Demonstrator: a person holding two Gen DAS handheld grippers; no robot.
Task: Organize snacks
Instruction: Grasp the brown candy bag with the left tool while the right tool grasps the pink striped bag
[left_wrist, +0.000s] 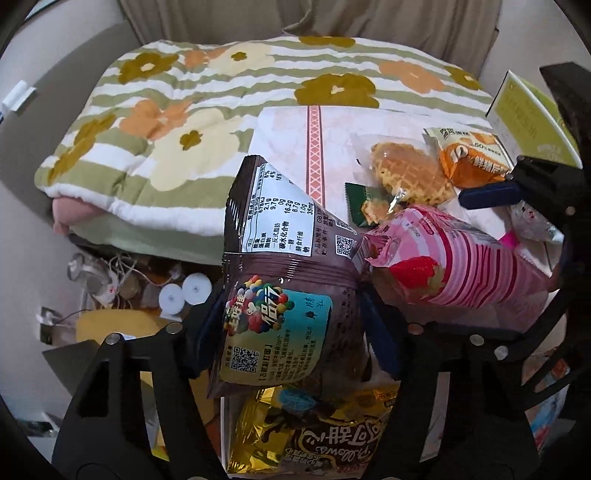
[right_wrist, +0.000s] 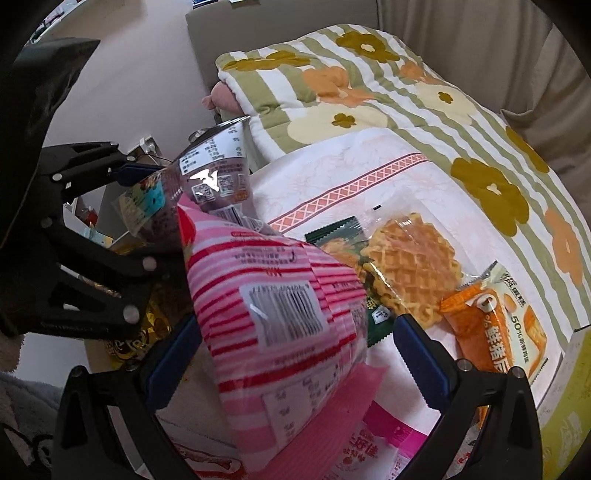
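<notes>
place: someone's home, looks like a living room | giveaway: floral quilt (left_wrist: 207, 122) folded over a beige sofa (right_wrist: 280, 26), curtains (left_wrist: 369, 18) hanging behind it | also: patterned tablecloth (right_wrist: 332, 173) under loose snack packets, cables and household clutter (left_wrist: 122, 284) down on the floor

Quilt (left_wrist: 221, 110): striped green and white, flowered in ochre, orange and cream.
Cloth (right_wrist: 332, 177): pale, with an orange lattice band, lay over the quilt.
Curtain (left_wrist: 258, 18): beige, hung behind.
Wall (right_wrist: 129, 74): plain, pale.
</notes>
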